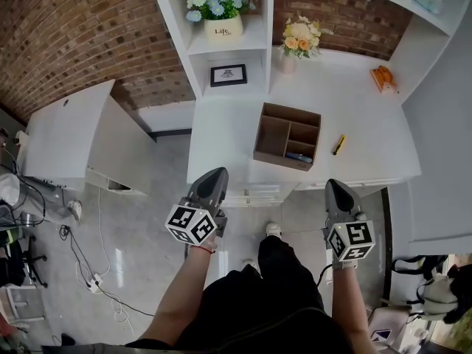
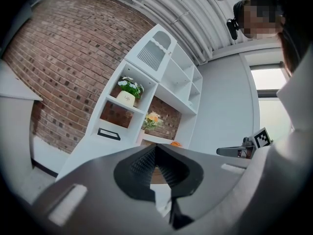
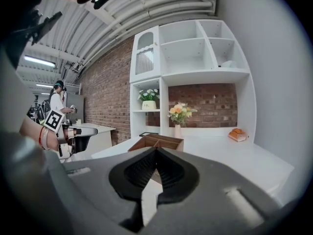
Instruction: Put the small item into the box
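– Small yellow item [image 1: 338,144]: where does it lie?
– On the white desk [image 1: 221,135], just beside the right wall of the brown wooden box [image 1: 280,159], not touching it. It is slim and lies at a slant.
– And the box?
– It stands open-topped near the desk's front edge, split into compartments. A blue thing [image 1: 299,156] lies in the front right one; what it is I cannot tell.
– Is the left gripper [image 1: 215,171] holding anything?
– No. In the left gripper view its ribbed pads [image 2: 146,161] meet at the tips with nothing pinched between them. It hangs over the floor, short of the desk's front edge, to the left of the box.
– The right gripper [image 1: 335,184]?
– Pressed together too, and empty. It also sits short of the desk edge, on the yellow item's side, well apart from it. In the right gripper view the box [image 3: 161,141] shows just above its closed tips.
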Tool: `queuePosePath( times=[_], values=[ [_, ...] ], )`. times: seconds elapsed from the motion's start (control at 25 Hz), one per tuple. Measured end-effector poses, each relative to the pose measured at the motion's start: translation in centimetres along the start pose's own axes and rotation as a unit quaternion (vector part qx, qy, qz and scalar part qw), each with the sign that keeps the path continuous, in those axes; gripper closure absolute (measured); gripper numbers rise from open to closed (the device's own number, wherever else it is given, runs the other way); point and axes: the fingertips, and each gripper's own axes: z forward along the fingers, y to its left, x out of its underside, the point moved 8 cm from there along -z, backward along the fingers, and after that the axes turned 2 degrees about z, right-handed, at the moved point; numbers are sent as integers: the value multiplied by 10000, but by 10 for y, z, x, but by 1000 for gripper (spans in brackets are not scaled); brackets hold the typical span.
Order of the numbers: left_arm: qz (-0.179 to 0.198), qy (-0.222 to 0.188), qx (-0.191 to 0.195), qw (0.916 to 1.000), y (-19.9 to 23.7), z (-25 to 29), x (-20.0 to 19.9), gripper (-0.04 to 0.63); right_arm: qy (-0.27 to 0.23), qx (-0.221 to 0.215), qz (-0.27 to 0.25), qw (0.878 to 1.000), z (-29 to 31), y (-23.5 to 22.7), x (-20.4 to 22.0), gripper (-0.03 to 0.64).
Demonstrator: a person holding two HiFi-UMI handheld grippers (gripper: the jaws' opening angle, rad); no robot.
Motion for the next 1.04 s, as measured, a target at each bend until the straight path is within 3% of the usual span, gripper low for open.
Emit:
queuePosePath(
  times=[1.04],
  values=[
    [99,-102,107,9998,-18,-32,-6,594,-244,78,31,9997,-39,19,1,615]
  ],
)
